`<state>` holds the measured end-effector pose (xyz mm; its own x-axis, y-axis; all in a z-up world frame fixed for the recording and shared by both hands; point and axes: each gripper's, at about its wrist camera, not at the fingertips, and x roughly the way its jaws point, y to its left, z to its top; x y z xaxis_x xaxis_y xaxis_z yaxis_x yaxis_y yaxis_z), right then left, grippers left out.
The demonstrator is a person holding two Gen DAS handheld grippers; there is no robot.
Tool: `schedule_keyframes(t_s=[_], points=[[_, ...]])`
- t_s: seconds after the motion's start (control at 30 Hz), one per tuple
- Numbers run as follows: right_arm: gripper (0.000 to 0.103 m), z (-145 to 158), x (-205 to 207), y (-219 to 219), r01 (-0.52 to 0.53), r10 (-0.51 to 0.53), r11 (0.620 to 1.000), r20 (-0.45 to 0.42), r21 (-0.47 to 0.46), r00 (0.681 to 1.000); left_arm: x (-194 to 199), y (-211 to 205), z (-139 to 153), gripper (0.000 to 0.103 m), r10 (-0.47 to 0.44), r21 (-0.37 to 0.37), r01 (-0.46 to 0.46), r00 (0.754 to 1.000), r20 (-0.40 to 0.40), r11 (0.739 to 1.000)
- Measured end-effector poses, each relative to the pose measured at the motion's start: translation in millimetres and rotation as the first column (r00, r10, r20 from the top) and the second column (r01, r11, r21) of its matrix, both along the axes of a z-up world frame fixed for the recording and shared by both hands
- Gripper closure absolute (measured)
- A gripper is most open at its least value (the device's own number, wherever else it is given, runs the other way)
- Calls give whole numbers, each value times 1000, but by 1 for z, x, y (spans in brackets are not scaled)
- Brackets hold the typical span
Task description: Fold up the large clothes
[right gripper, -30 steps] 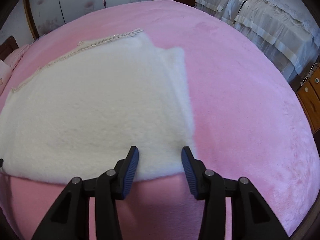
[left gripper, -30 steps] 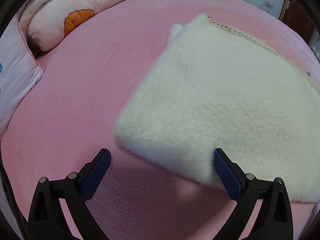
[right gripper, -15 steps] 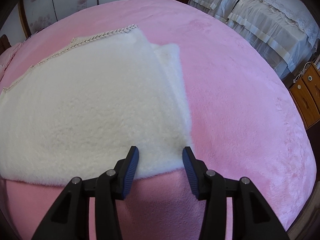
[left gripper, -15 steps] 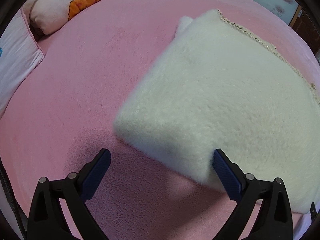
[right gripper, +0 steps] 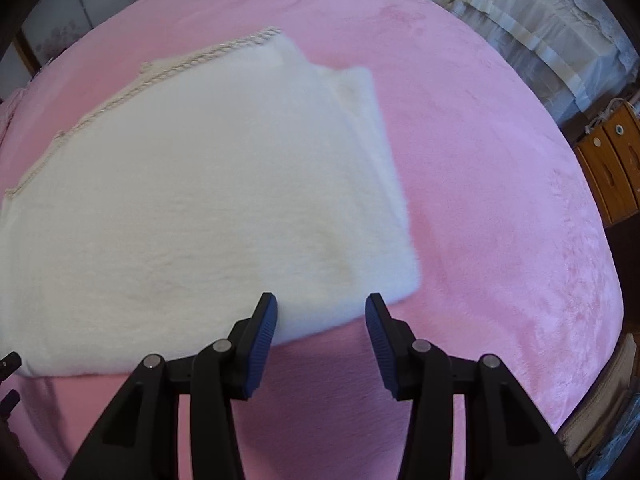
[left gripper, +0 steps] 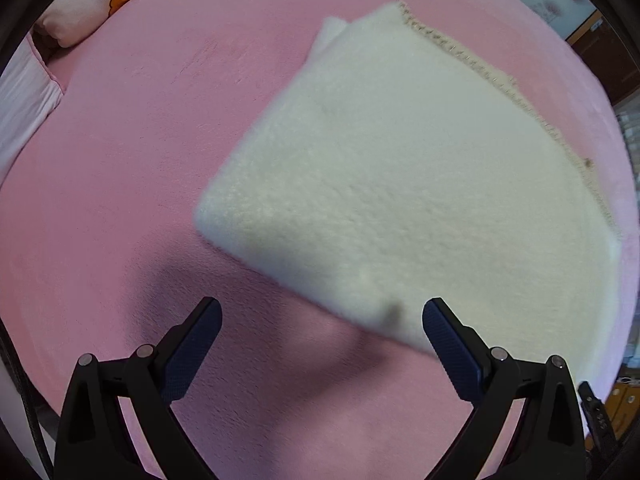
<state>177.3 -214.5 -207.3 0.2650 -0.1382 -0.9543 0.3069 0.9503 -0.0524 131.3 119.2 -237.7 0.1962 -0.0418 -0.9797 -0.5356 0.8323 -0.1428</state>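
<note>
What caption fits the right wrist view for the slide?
Open right tool poised above the near edge of a folded white fleece garment lying on a pink bedspread, nothing gripped.

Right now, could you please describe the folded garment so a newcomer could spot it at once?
Find the pink bed cover. On it lies the white fluffy garment, folded into a thick rectangle. A braided cream trim along its far edge marks it out from the printed pillow.
</note>
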Motion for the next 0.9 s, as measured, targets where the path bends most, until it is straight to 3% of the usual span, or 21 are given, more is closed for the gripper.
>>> schedule_keyframes(t_s=[0.23,0.4,0.5,0.67,0.83,0.9], points=[[57,16,4,67,-183,187,982,100,-45,977,-26,12,1,3,130,-223,-99,983,127,970],[57,23,1,105,-262,271,963,192,-69,943,-53,21,-26,3,250,-386,-146,939,236,911],[57,22,-2,120,-296,305,952,241,-74,921,-63,21,-50,5,305,-439,-167,915,265,883],[57,17,-5,138,-343,346,937,304,-66,887,-63,16,-64,5,340,-430,-166,865,369,887],[57,3,0,149,-376,369,926,309,-40,876,-31,10,-64,7,255,-350,-79,833,492,933],[57,0,1,152,-375,366,926,319,-35,874,-15,11,-67,7,237,-336,-59,823,517,940]])
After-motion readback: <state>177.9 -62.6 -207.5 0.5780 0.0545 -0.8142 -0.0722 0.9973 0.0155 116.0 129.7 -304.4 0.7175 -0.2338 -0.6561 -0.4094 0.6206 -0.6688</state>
